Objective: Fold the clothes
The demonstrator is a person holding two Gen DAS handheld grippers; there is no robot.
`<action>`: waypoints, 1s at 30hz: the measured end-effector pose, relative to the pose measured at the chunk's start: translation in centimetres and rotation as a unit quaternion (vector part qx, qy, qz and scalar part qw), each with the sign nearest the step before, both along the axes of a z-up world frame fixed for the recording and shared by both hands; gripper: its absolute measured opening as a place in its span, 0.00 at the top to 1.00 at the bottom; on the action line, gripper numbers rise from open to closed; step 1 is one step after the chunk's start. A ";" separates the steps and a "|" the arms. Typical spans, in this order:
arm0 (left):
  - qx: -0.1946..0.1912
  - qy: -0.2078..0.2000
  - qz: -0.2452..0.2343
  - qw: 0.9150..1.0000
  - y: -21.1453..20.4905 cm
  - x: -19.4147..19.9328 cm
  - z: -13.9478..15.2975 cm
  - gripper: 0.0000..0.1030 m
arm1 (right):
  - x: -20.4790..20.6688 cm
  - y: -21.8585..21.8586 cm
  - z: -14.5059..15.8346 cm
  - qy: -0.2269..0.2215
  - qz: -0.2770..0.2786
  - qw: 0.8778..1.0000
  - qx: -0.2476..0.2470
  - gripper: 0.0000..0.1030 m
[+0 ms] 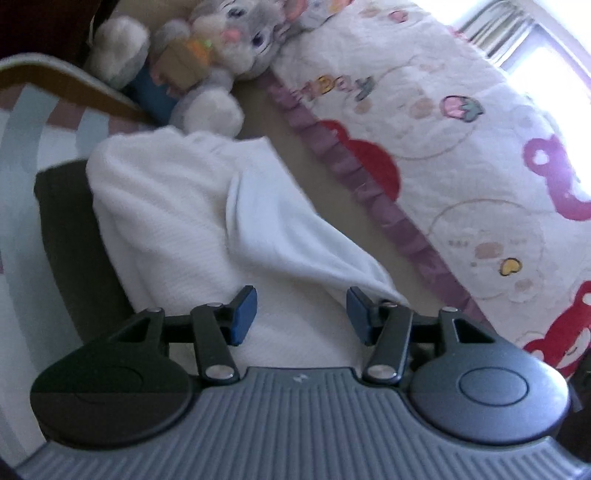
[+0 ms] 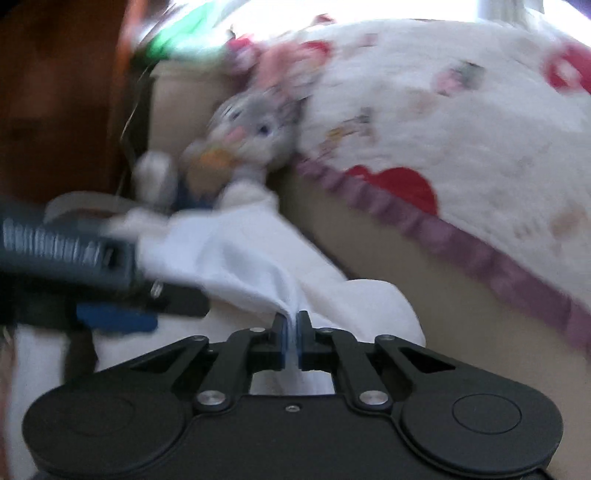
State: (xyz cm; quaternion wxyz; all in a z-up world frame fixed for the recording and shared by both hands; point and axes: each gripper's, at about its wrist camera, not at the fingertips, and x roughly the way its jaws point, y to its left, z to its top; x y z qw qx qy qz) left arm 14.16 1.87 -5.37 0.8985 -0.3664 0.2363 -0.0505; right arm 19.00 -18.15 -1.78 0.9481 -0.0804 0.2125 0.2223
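White garment [image 2: 236, 266] pinched in right tongs [image 2: 292, 341].

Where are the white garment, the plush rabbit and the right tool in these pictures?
white garment [image 1: 177, 206]: left wrist view, on its flat upper part.
plush rabbit [image 1: 236, 26]: left wrist view, on its face.
right tool [image 2: 293, 334]: right wrist view, between its fingertips, shut on the cloth.

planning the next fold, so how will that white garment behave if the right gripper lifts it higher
Probably floppy: the white garment already drapes in soft folds from the right gripper pinching its edge. It looks thin and light, so likely to sag and swing. The left gripper is open, giving no support.
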 end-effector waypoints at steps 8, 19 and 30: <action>0.007 -0.074 -0.139 0.988 -10.8 -3.9 3.9 0.47 | -7.6 -14.5 4.1 -0.002 -0.097 0.984 0.150 0.95; 0.168 0.017 -0.279 0.945 -23.4 -3.3 -3.3 0.46 | -19.4 -36.6 -6.4 0.174 -0.328 0.916 0.151 0.89; 0.335 0.010 -0.328 0.883 -29.1 -3.3 -7.8 0.43 | -22.7 -41.4 -8.2 0.197 -0.330 0.914 0.128 0.58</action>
